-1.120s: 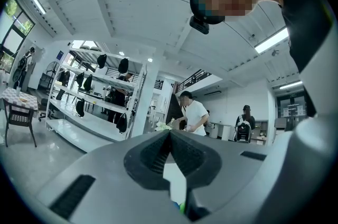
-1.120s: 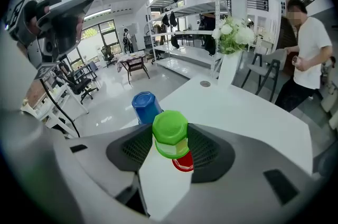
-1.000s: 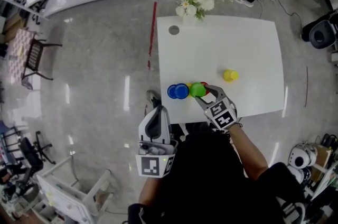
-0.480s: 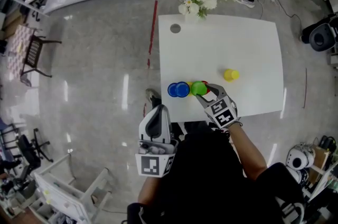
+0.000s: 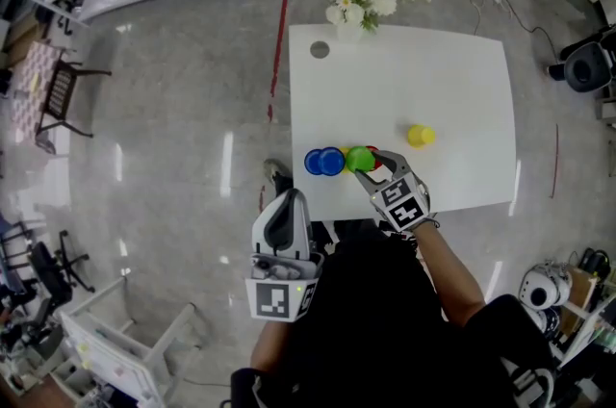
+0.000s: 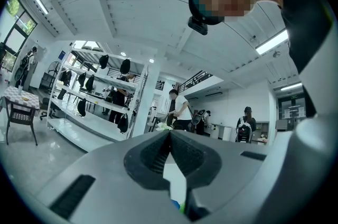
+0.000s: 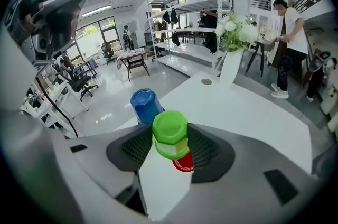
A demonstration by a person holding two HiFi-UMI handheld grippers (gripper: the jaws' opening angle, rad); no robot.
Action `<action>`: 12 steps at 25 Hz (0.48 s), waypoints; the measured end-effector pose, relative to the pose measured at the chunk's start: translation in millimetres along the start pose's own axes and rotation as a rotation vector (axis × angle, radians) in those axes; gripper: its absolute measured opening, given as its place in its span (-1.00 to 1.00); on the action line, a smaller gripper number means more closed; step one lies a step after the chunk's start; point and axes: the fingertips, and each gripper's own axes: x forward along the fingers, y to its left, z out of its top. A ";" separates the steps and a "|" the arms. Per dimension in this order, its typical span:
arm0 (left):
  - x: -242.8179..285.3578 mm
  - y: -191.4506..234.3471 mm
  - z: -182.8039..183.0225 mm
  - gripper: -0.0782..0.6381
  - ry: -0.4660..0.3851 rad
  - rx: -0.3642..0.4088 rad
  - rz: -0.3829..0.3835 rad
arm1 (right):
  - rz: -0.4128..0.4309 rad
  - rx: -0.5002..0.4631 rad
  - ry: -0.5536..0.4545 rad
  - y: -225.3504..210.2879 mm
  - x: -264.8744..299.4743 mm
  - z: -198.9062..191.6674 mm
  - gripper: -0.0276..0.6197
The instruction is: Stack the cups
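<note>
- Cups stand along the near edge of the white table (image 5: pixel 404 69), within reach: blue cups (image 5: pixel 324 163) leftmost, yellow cup (image 5: pixel 420 136) apart to the right.
- Left gripper (image 6: pixel 170 136), jaws together and empty, idles off the table.
- Right gripper (image 7: pixel 170 138) clasps the upturned green cup (image 5: pixel 359 159) with its jaws wide, probably to lift it for stacking.

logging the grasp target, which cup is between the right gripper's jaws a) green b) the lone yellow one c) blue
a: in the right gripper view the green cup stands upside down between the pads of the right gripper, while the blue cup stands beyond them.
</note>
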 end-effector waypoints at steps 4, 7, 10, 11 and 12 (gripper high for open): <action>-0.9 0.4 -0.3 -0.72 -0.002 0.001 0.003 | 0.002 -0.003 0.001 1.4 -0.6 0.1 -0.21; -1.2 -0.3 -3.1 -0.72 0.008 0.010 -0.003 | 0.002 -0.008 -0.010 1.7 -1.2 1.5 -0.20; 1.5 -2.3 -4.2 -0.72 0.019 -0.001 -0.006 | 0.001 -0.004 -0.027 -0.1 -3.8 3.6 -0.14; 2.2 -2.8 -3.9 -0.72 0.017 0.002 -0.006 | 0.000 -0.004 -0.033 -1.1 -5.4 4.5 -0.13; 3.1 -3.3 -3.2 -0.72 0.012 0.007 -0.007 | -0.001 -0.003 -0.041 -2.3 -7.5 5.8 -0.12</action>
